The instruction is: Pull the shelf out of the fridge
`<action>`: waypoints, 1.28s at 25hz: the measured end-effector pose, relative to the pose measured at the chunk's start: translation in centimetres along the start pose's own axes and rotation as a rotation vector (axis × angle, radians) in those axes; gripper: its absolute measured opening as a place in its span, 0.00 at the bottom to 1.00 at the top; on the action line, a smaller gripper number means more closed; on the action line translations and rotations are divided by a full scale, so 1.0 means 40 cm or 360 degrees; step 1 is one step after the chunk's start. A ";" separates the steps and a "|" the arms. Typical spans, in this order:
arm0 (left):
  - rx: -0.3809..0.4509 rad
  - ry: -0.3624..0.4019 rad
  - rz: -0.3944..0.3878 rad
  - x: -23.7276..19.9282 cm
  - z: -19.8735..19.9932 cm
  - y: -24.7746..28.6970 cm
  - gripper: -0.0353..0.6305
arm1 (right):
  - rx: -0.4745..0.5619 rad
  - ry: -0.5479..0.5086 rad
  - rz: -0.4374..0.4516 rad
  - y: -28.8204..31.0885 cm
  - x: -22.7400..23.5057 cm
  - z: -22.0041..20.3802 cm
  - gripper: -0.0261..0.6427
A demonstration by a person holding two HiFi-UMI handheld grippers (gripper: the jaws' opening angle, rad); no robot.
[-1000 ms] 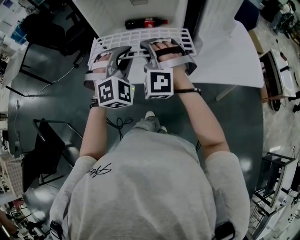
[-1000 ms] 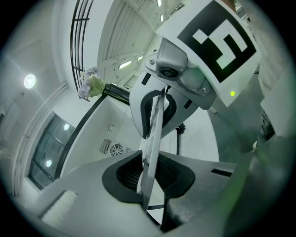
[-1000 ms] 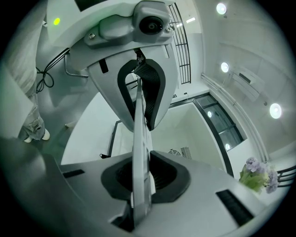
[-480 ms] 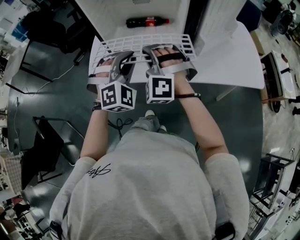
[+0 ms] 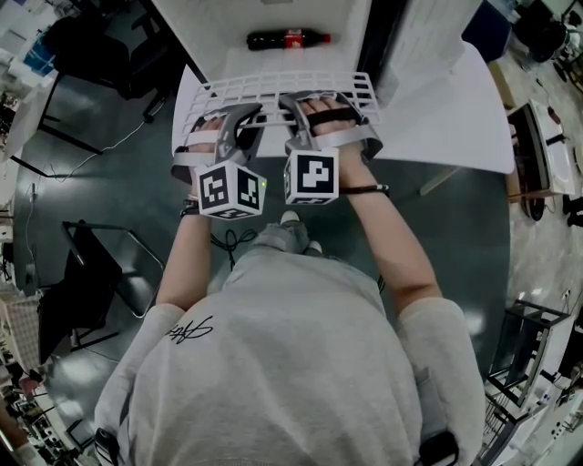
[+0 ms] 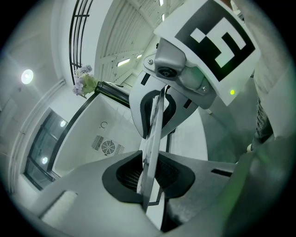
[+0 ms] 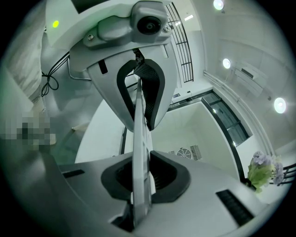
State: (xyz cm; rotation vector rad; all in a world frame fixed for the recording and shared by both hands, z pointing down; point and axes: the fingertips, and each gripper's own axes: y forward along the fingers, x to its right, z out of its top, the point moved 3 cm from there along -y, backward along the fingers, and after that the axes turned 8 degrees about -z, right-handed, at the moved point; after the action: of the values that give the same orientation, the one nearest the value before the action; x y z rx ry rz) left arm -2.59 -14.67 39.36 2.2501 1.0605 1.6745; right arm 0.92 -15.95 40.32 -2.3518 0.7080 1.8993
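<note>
Dark grey floor [image 5: 455, 237] in front of an open white fridge [image 5: 205, 27]: the white plastic grid shelf [image 5: 273, 87] is out at the fridge mouth, both claws on its near edge.

Both forearms reach straight forward, roughly parallel. The left hand [image 5: 194, 136] and right hand [image 5: 330, 114] are strapped to the gripper handles, marker cubes [image 5: 310, 176] facing up. The left claw [image 5: 239, 116] and right claw [image 5: 299, 105] sit side by side, each narrow and clamped on the shelf plate. Both gripper views show the plate edge-on between the dark pads [image 6: 127, 175]. The shelf lies about level; can't tell if its far edge touches the fridge. A dark cola bottle with a red label [image 5: 287, 39] lies on its side inside the fridge, beyond the shelf and apart from it. The white fridge door [image 5: 455, 118] stands open on the right.
</note>
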 end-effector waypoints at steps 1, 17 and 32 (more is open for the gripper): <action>-0.0001 -0.0003 -0.0001 0.003 0.000 -0.001 0.14 | -0.0001 -0.0003 0.0003 -0.001 -0.003 0.000 0.10; -0.0001 -0.0018 -0.0051 0.041 -0.010 0.008 0.14 | -0.0012 0.0027 0.0041 -0.006 -0.041 -0.003 0.10; -0.0008 -0.0022 -0.0076 0.052 -0.020 0.016 0.14 | -0.0013 0.0043 0.0058 0.003 -0.058 -0.005 0.10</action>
State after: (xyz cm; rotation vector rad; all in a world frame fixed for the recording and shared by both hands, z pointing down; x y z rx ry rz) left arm -2.74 -14.13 41.62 2.2116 1.0967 1.6389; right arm 0.70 -15.35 42.57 -2.3902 0.7522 1.8911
